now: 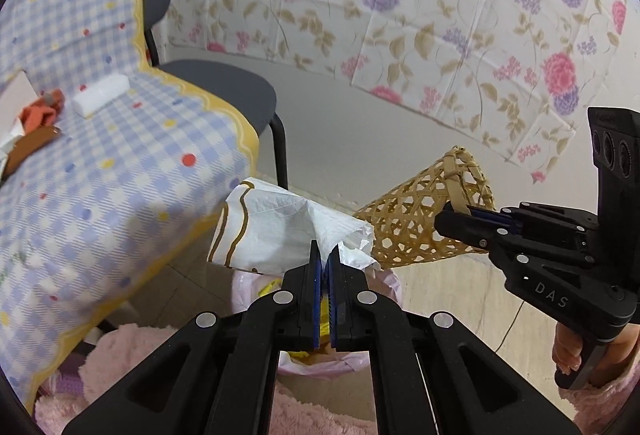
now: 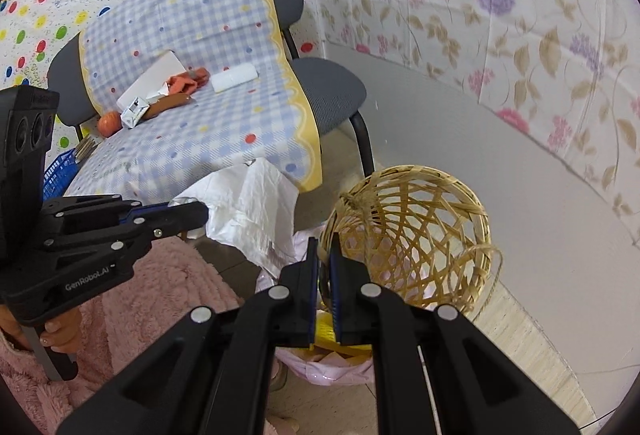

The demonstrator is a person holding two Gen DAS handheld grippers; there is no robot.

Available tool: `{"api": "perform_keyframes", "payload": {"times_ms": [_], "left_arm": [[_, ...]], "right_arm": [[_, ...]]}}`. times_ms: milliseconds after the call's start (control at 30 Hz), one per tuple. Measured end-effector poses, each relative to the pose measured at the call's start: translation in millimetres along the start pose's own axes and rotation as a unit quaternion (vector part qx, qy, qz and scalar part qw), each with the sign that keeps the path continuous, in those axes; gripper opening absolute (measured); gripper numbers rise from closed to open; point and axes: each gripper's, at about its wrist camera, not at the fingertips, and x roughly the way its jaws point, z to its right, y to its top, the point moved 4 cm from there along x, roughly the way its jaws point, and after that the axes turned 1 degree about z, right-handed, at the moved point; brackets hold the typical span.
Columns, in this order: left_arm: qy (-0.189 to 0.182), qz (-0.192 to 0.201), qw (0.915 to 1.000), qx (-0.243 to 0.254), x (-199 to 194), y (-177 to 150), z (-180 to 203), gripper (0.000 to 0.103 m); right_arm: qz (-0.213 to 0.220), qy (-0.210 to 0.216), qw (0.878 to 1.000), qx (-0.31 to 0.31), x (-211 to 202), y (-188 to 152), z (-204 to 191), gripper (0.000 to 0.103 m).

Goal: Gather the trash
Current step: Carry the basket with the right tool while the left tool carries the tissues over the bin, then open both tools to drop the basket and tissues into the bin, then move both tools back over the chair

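- Over the pink-lined bin (image 1: pixel 380 277), both grippers hold items above its mouth; bin sits on the floor below them, mostly hidden by the jaws in both views.
- left gripper (image 1: pixel 325 251): jaws clamped on the crumpled end of a white plastic bag (image 1: pixel 276 231) with a brown wavy line print. Bag sticks out forward and left from the pinch, just beside the hanging edge of the checked tablecloth (image 1: pixel 120 155).
- right gripper (image 2: pixel 325 251): jaws closed on the rim of a woven bamboo basket (image 2: pixel 416 235), tipped on its side with the open mouth facing the right wrist camera. Twine loop hangs off its right edge.
- From the left wrist view, basket is right of the bag, near it; contact between them can't be confirmed.
- Yellow item (image 2: pixel 324 329) visible inside the bin, between the right jaws; can't identify it.
- Chair seat under the tablecloth carries more items: white foam block (image 2: pixel 234 77), orange peel scraps (image 2: pixel 186 83), small carton (image 2: pixel 134 113), orange fruit (image 2: pixel 109 123), brown flat piece (image 2: pixel 168 103).
- Grey chair (image 2: pixel 332 91) against the floral wall covering.
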Motion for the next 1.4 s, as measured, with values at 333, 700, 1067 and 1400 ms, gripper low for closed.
{"api": "perform_keyframes", "payload": {"times_ms": [333, 700, 1067, 1400], "left_arm": [[-0.003, -0.028, 0.9992, -0.029, 27.5, 3.1, -10.5, 0.058], [0.065, 0.026, 0.9963, -0.049, -17.7, 12.5, -42.1, 0.059], [0.164, 0.070, 0.9819, -0.062, -76.6, 17.3, -83.8, 0.059], [0.271, 0.095, 0.9527, -0.100, -122.8, 17.6, -156.2, 0.059]], "right_arm": [[-0.018, 0.018, 1.000, 0.019, 35.0, 5.2, 16.1, 0.015], [0.037, -0.025, 0.998, 0.033, -5.3, 25.3, 30.7, 0.041], [0.073, 0.006, 0.997, 0.009, -18.0, 59.9, -6.6, 0.041], [0.064, 0.053, 0.996, -0.043, 17.0, 99.3, -75.9, 0.041]]}}
